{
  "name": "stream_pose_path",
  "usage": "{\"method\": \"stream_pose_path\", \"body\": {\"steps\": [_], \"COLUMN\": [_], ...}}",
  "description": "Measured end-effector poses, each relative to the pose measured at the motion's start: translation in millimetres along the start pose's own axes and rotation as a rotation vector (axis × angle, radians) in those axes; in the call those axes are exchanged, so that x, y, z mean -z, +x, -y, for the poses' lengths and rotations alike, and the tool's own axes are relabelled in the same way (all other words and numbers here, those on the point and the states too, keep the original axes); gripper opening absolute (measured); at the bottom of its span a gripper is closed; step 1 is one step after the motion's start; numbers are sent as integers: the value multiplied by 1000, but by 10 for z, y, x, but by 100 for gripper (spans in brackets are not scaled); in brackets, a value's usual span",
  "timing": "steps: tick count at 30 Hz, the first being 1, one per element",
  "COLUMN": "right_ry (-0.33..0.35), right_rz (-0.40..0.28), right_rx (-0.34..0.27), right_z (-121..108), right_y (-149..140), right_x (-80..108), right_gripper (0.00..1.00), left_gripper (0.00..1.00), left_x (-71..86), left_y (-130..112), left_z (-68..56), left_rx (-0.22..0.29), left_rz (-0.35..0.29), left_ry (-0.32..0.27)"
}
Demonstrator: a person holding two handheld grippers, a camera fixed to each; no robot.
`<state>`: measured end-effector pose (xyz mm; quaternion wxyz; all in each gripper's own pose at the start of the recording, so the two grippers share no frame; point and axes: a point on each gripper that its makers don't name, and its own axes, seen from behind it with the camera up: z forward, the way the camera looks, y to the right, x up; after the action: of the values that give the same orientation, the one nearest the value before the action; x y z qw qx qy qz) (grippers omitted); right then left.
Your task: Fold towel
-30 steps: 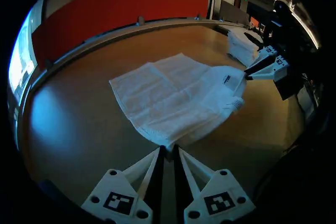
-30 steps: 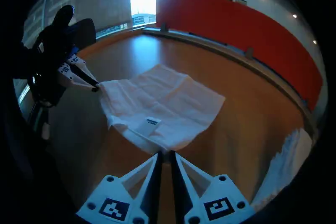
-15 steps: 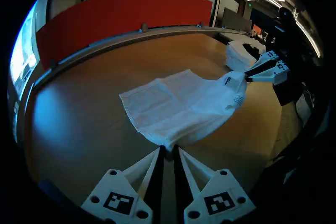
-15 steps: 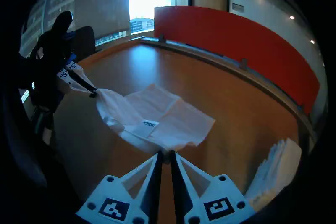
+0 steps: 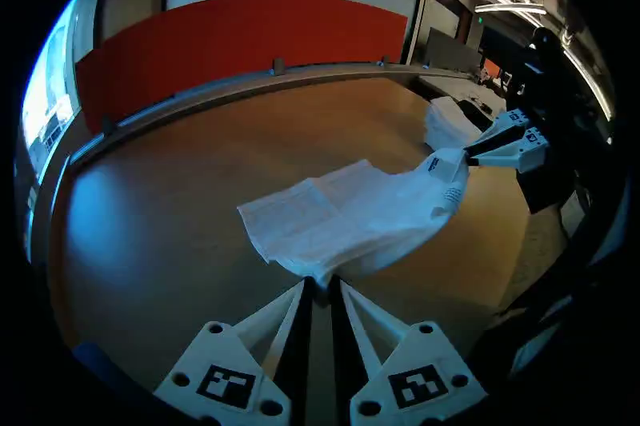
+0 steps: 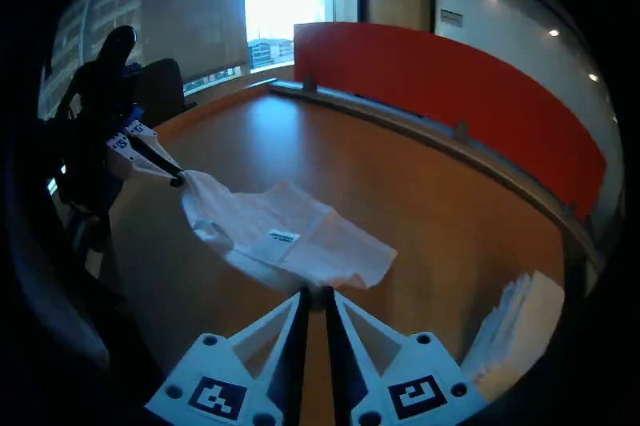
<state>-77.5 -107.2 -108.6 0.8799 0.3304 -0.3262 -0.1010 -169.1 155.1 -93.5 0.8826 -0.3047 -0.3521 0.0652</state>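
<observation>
**Lift both corners the same and lay them over**

We hold the towel (image 5: pixel 344 214) by two corners of its near edge. The left gripper (image 5: pixel 320 286) has its jaws squeezed narrow on one corner. The right gripper (image 6: pixel 314 294) has its jaws squeezed narrow on the other corner. The near edge is up in the air and sags a little between the two. The far part lies flat on the table (image 5: pixel 160 210).

To do this step well, we think both hands should move at the same height and the same speed, over the flat part. We should pull the held edge gently straight, so it does not droop and make bumps. We should not tug hard, or the flat part may slide on the smooth wood. We set the held corners right on top of the far corners, and then we let go.

The towel's long way seems to run from one gripper to the other, along the edge we hold. The bend in the cloth makes that hard to tell. Its free far edge points toward the red wall (image 5: pixel 240 34). A stack of towels (image 5: pixel 446 121) sits apart from it, by the table's side.
</observation>
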Motion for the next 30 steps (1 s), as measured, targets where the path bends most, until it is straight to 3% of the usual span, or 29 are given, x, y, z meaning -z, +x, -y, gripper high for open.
{"method": "stream_pose_path", "body": {"steps": [15,30], "right_ry": [18,24], "right_rz": [3,25], "right_rx": [-2,0], "right_z": [65,54], "right_y": [62,-21], "right_x": [158,125], "right_gripper": [14,14], "left_gripper": [15,15], "left_x": [175,126], "left_y": [101,52], "left_z": [-71,-102], "left_rx": [9,35], "left_rz": [-13,-8], "left_ry": [-3,-1]}}
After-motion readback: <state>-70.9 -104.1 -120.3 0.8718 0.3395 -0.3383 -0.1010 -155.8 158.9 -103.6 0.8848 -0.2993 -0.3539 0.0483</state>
